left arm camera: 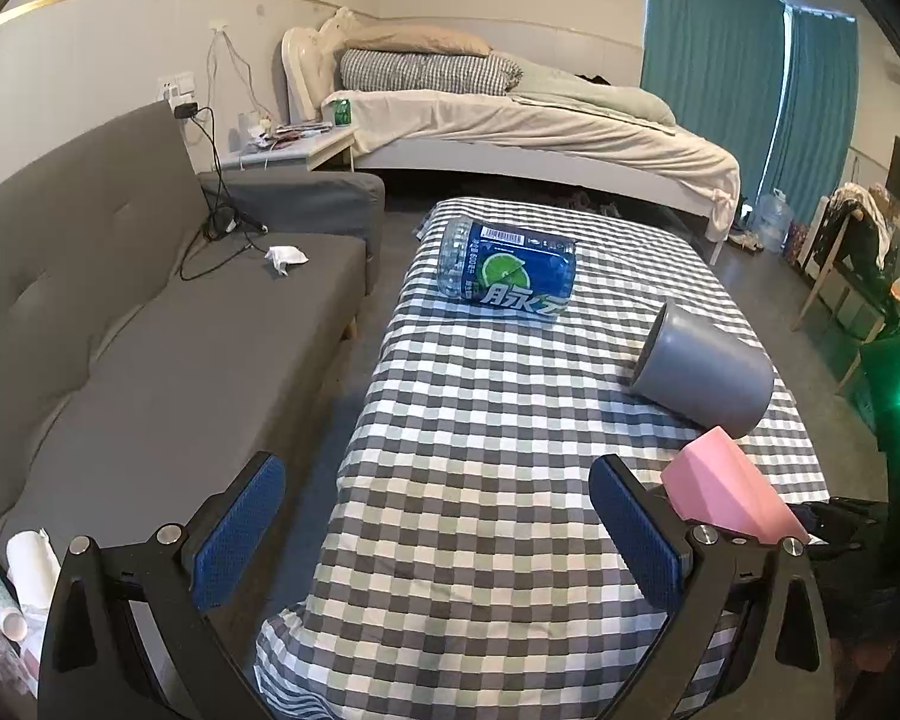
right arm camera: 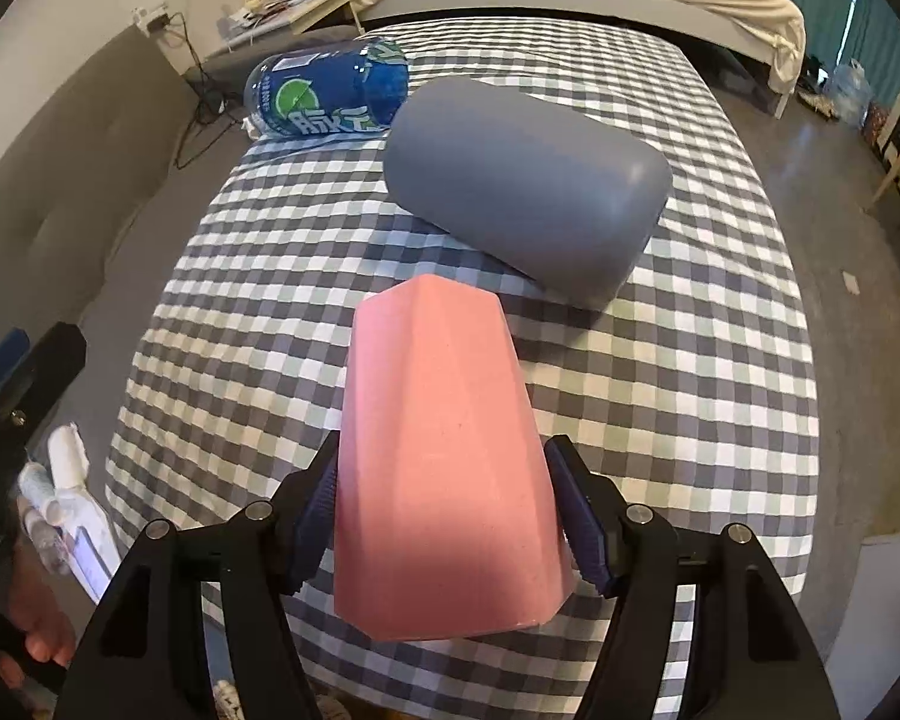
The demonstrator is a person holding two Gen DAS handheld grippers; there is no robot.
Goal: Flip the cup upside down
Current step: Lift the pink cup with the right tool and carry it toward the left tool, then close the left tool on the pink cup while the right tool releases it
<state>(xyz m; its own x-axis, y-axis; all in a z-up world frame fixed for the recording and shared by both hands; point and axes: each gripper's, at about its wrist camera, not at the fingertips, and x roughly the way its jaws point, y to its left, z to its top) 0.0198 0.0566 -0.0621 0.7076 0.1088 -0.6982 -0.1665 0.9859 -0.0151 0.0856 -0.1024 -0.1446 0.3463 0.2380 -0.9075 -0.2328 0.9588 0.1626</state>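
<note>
A pink faceted cup [right arm camera: 444, 456] is clamped between the blue pads of my right gripper [right arm camera: 447, 516], held tilted above the checkered table [right arm camera: 720, 360] with its narrow end pointing forward. The same cup shows at the right edge of the left wrist view [left arm camera: 726, 492]. My left gripper [left arm camera: 438, 528] is open and empty over the table's near left part. A grey cup [right arm camera: 528, 192] lies on its side just beyond the pink cup; it also shows in the left wrist view [left arm camera: 702, 372].
A blue plastic bottle [left arm camera: 507, 267] lies on its side at the table's far end. A grey sofa [left arm camera: 150, 330] runs along the left. A bed [left arm camera: 510, 120] stands behind the table. Teal curtains [left arm camera: 720, 60] hang at the right.
</note>
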